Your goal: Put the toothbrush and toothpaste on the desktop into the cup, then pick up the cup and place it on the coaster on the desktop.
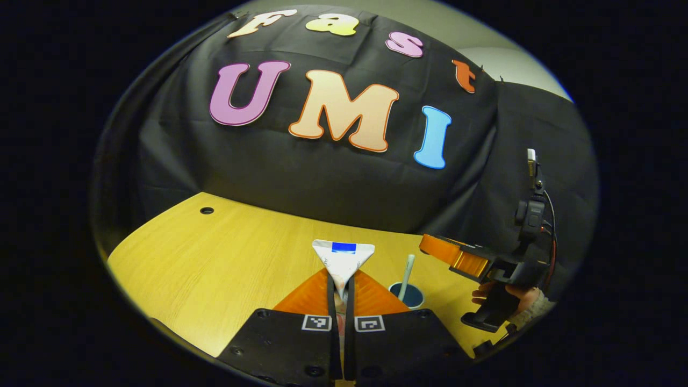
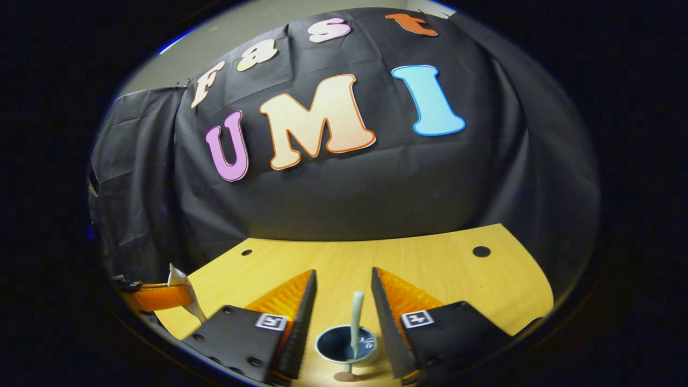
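Between the left gripper's jaws, closed flat on it, stands the white toothpaste tube with a blue band across its crimped end, held up off the yellow wood-grain tabletop. Just to that gripper's right on the tabletop sits the small dark blue round cup, and the pale slim toothbrush already leans upright inside it. In the right gripper view the same cup lies low between the right gripper's jaws, which stand wide apart on either side of it and touch nothing. I cannot make out the coaster for certain in either view.

By my judgement, the toothbrush step is done and the toothpaste step is in hand: the tube is lifted but not yet over the cup. The next move calls for carrying the tube sideways above the cup's mouth, lowering it beside the toothbrush handle without knocking that over, then letting go. The right gripper seems placed to take the cup afterwards.
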The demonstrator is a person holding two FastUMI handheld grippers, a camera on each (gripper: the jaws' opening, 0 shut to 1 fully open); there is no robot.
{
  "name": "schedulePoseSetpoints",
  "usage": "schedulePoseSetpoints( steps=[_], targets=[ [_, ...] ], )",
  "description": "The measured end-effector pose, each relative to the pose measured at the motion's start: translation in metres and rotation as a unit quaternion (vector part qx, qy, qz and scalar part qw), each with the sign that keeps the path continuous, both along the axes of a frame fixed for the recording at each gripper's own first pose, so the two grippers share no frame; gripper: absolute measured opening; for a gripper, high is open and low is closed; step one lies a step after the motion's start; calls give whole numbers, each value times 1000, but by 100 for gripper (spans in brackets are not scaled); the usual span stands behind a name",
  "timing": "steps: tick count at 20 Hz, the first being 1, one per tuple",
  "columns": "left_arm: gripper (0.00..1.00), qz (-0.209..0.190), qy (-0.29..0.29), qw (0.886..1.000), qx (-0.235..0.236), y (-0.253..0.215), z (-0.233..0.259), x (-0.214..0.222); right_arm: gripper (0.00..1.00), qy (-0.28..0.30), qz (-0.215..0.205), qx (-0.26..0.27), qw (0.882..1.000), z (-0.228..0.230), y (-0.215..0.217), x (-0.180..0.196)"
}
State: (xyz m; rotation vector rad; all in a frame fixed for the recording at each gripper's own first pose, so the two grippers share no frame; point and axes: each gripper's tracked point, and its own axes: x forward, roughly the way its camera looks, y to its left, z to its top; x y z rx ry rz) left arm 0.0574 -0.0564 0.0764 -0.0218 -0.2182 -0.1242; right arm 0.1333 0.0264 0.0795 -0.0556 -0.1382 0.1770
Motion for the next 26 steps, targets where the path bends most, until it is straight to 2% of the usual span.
schedulePoseSetpoints(
  steps=[2,3,4,5,10,14,15,16,18,20,21,22,26],
  targets=[
    [1,-26,-1,1000,-4,-17,4,10,98,-8,-25,-2,1000,3,-19,-9],
    [1,-36,-3,999,-1,-25,8,15,99,-9,-40,-4,999,3,-30,-14],
    [1,-48,-7,999,2,-33,13,20,94,-8,-53,-5,999,1,-40,-18],
    [1,-61,-10,998,3,-43,17,24,98,-7,-63,-4,998,-1,-49,-24],
    [1,-130,-33,991,24,-99,39,46,99,7,-117,11,993,-16,-97,-54],
    [1,-181,-24,982,41,-133,27,64,98,12,-153,31,988,-28,-128,-81],
    [1,-188,-24,981,48,-137,24,69,94,11,-162,33,986,-31,-135,-88],
    [1,-190,-22,980,56,-141,18,75,98,10,-170,36,985,-33,-140,-94],
    [1,-190,-18,979,66,-142,5,87,94,8,-179,41,983,-36,-148,-103],
    [1,-200,-9,978,61,-145,-8,95,98,13,-187,38,981,-44,-154,-109],
    [1,-199,-7,978,59,-144,-12,97,94,17,-188,36,981,-47,-156,-110],
    [1,-199,-9,978,61,-144,-15,99,98,21,-186,35,982,-51,-155,-110],
    [1,-203,-17,976,69,-145,-23,101,98,38,-172,21,984,-65,-147,-104]
  ],
)
